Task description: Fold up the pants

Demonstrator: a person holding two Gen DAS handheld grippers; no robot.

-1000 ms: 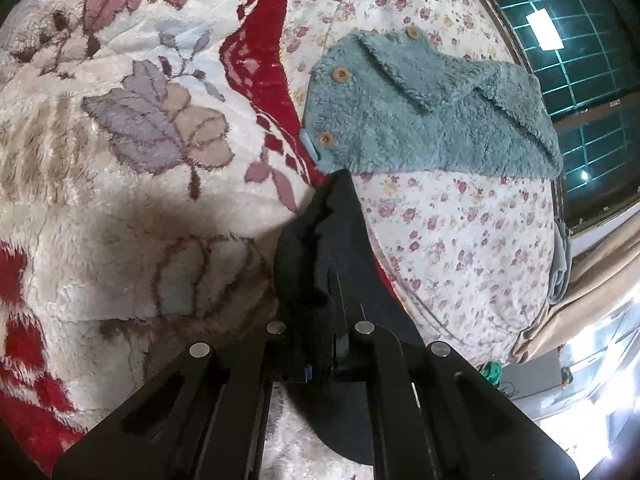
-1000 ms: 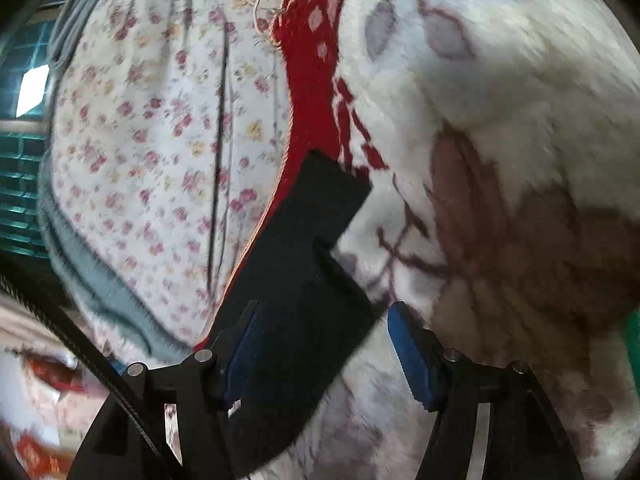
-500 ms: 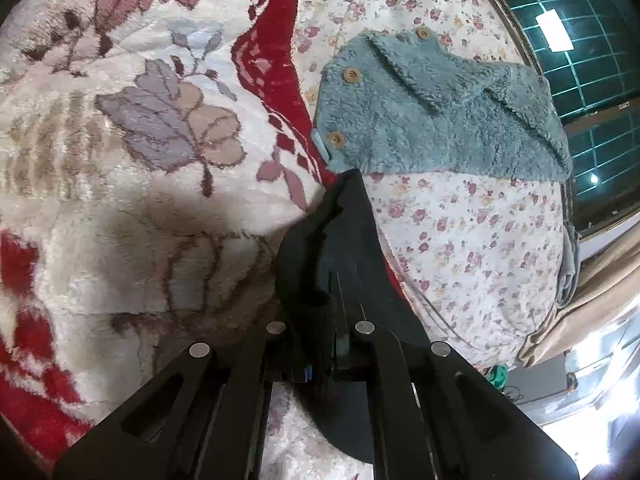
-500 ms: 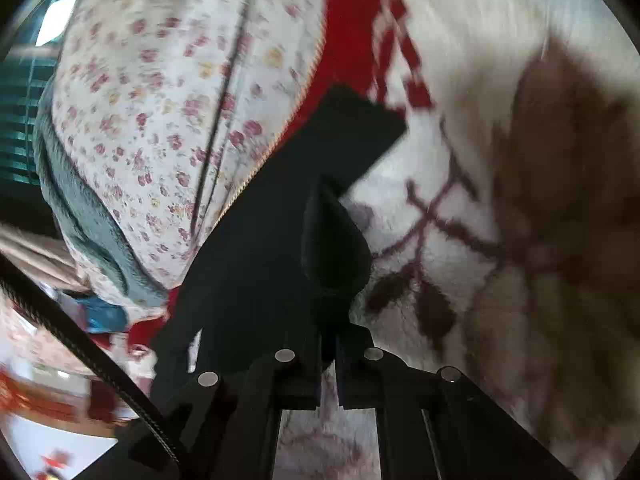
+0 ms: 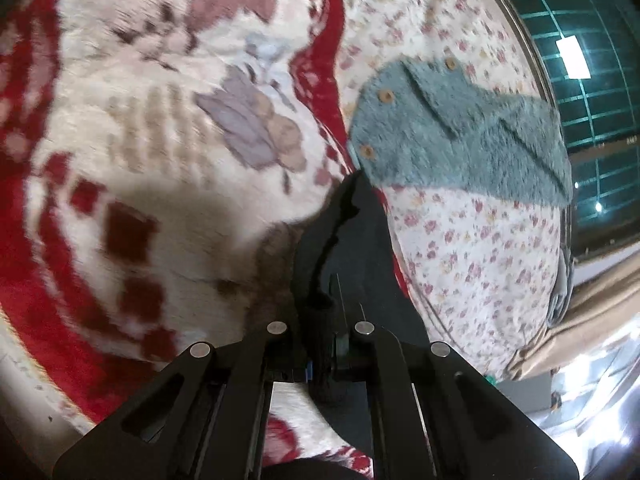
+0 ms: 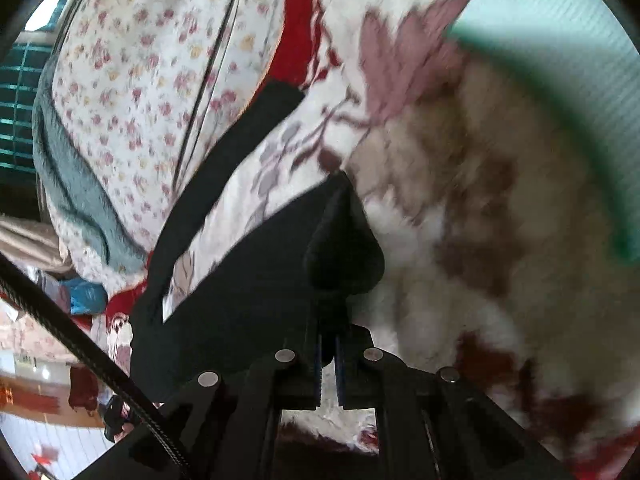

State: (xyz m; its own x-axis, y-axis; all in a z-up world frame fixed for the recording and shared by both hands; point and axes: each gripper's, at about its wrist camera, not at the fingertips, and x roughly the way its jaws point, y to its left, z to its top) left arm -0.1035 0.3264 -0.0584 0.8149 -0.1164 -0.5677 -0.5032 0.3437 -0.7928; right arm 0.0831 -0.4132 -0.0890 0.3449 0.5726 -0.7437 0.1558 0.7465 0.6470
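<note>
The black pants (image 5: 352, 248) lie on a fluffy cream and red leaf-pattern blanket (image 5: 160, 128). My left gripper (image 5: 323, 360) is shut on a bunched edge of the pants, which run forward from its tips. In the right wrist view my right gripper (image 6: 328, 356) is shut on another part of the black pants (image 6: 248, 272) and holds it raised off the blanket (image 6: 460, 240); a strip of the cloth stretches up and left toward the red border.
A teal fleece garment with wooden buttons (image 5: 460, 136) lies on a floral sheet (image 5: 472, 248) to the right. A window with a grid (image 5: 580, 60) is behind. A pale green surface (image 6: 560, 60) shows at upper right in the right wrist view.
My right gripper closed on the pants and lifted them, swinging the cloth over the blanket. My left gripper stayed shut on the pants and shifted; the view is blurred with motion.
</note>
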